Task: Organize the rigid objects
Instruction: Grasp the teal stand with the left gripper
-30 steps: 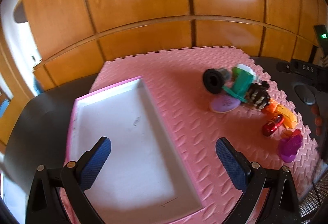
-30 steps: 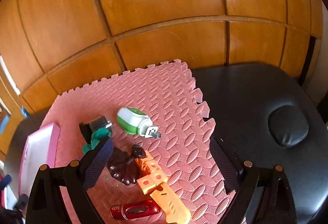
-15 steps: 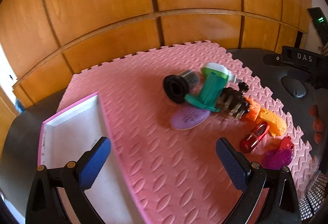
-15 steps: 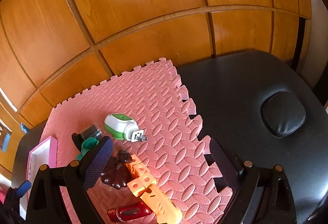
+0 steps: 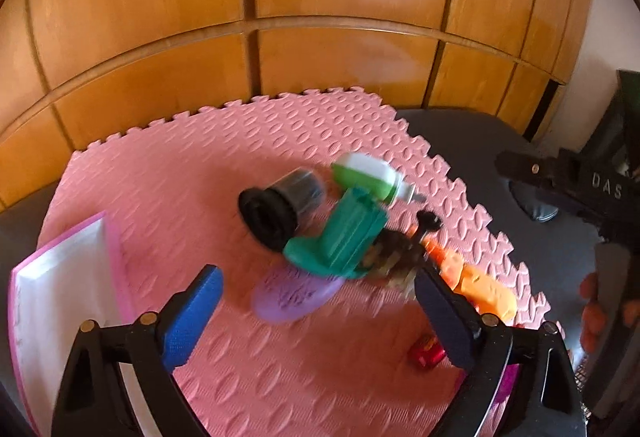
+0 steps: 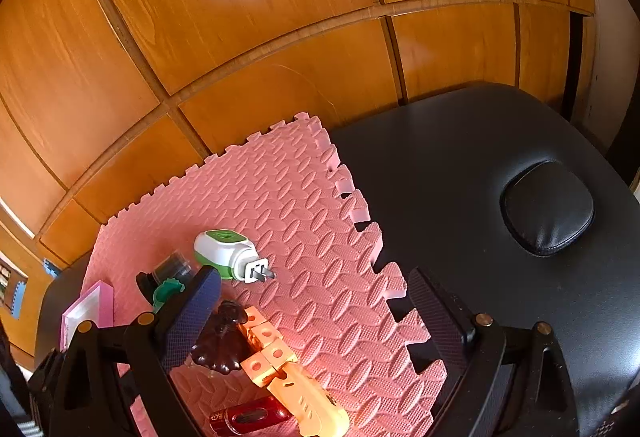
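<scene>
A pile of small things lies on the pink foam mat (image 5: pixel 192 189): a black cup (image 5: pixel 268 217), a green-and-white plug-in (image 5: pixel 366 173), a teal ribbed piece (image 5: pixel 344 241), a purple oval lid (image 5: pixel 292 295), a brown piece (image 5: pixel 396 261), an orange toy (image 5: pixel 484 289) and a red bottle (image 5: pixel 426 351). My left gripper (image 5: pixel 316 277) hovers just short of the lid and teal piece. Its jaws are closing with nothing pressed between the pads. My right gripper (image 6: pixel 314 275) stands open over the mat, beside the plug-in (image 6: pixel 226 253), brown piece (image 6: pixel 218 345) and orange toy (image 6: pixel 288 373).
A white tray with a pink rim (image 5: pixel 60 301) sits at the mat's left end. The mat lies on a black padded table (image 6: pixel 480 197) with an oval cushion (image 6: pixel 546 207). Wooden panelling (image 5: pixel 320 37) stands right behind. A person's hand (image 5: pixel 592 317) shows at the right.
The left view has swung right: the tray slid to the left edge and the pile came to the middle, closer. The left fingers stand slightly nearer together. The right view has tilted a little.
</scene>
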A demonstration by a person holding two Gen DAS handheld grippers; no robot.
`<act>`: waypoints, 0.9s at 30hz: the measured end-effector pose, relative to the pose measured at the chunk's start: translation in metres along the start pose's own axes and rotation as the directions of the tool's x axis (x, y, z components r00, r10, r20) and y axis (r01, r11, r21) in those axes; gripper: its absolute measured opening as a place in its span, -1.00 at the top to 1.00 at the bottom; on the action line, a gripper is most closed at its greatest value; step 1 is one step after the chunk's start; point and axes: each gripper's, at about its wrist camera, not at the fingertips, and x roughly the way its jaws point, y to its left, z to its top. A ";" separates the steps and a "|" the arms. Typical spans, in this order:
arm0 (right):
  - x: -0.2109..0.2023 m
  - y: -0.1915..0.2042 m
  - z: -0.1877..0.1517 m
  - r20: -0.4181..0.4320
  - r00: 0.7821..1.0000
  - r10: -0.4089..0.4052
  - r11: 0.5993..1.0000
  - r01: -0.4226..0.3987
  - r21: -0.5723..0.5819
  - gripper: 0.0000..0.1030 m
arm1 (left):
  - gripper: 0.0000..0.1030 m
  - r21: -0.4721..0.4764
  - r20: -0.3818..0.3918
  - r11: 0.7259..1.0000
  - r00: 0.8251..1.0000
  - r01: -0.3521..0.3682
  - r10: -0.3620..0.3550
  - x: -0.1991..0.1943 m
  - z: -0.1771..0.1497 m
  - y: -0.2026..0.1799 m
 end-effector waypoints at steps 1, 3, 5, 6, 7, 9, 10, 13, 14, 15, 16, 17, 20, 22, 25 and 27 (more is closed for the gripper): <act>0.000 0.000 0.000 0.000 1.000 0.003 1.000 -0.003 0.001 -0.87 | -0.85 0.012 0.005 1.000 1.000 0.005 -0.005 0.002 0.002 -0.002; 0.000 -0.001 0.001 -0.003 1.000 0.005 1.000 -0.005 0.004 -0.87 | -0.85 0.050 0.008 0.999 1.000 -0.004 0.004 0.008 0.006 -0.006; 0.001 -0.001 0.001 -0.007 1.000 0.010 1.000 -0.010 0.007 -0.87 | -0.80 0.046 -0.017 0.999 1.000 0.011 -0.010 0.016 0.009 -0.005; 0.001 -0.001 0.001 -0.010 1.000 0.012 1.000 -0.012 0.009 -0.87 | -0.76 0.030 -0.033 0.999 0.999 0.027 -0.026 0.020 0.011 -0.004; 0.002 -0.001 0.000 -0.012 1.000 0.014 1.000 -0.014 0.009 -0.87 | -0.62 0.021 -0.036 0.999 0.999 0.032 -0.032 0.022 0.012 -0.003; 0.003 0.000 0.000 -0.015 1.000 0.018 1.000 -0.017 0.008 -0.87 | -0.50 0.022 -0.028 0.999 0.999 0.038 -0.037 0.026 0.019 -0.005; 0.003 0.001 0.000 -0.017 1.000 0.018 1.000 -0.017 0.005 -0.87 | -0.49 0.022 -0.022 0.999 0.999 0.036 -0.035 0.028 0.022 -0.006; 0.005 0.003 -0.001 -0.026 0.999 0.021 1.000 -0.021 0.000 -0.87 | -0.31 0.032 -0.032 0.999 0.999 0.044 -0.043 0.041 0.030 -0.010; 0.005 0.004 -0.001 -0.028 0.999 0.019 1.000 -0.019 -0.004 -0.87 | -0.16 0.038 -0.047 0.998 0.998 0.045 -0.043 0.048 0.031 -0.012; 0.006 0.004 -0.002 -0.030 0.999 0.016 1.000 -0.017 -0.008 -0.87 | -0.02 0.035 -0.062 0.998 0.996 0.061 -0.059 0.055 0.031 -0.012; 0.007 0.005 -0.002 -0.033 0.999 0.013 1.000 -0.013 -0.012 -0.87 | 0.25 0.019 -0.070 0.995 0.993 0.095 -0.093 0.058 0.032 -0.011; 0.007 0.005 -0.003 -0.035 0.999 0.011 1.000 -0.011 -0.015 -0.85 | 0.28 0.000 -0.076 0.994 0.991 0.107 -0.106 0.061 0.032 -0.010; 0.009 0.006 -0.004 -0.044 0.999 0.009 1.000 -0.010 -0.026 -0.72 | 0.31 -0.041 -0.054 0.991 0.991 0.124 -0.126 0.052 0.029 -0.002; 0.011 0.007 -0.005 -0.052 0.999 0.016 0.999 -0.017 -0.031 -0.64 | 0.33 -0.047 -0.044 0.991 0.991 0.122 -0.124 0.045 0.026 0.003; 0.015 0.011 -0.007 -0.070 0.997 0.038 0.998 -0.041 -0.044 -0.57 | 0.37 -0.083 -0.026 0.987 0.990 0.135 -0.138 0.028 0.021 0.016; 0.016 0.014 -0.008 -0.080 0.995 0.057 0.997 -0.061 -0.048 -0.57 | 0.41 -0.108 -0.008 0.983 0.988 0.150 -0.152 0.012 0.015 0.025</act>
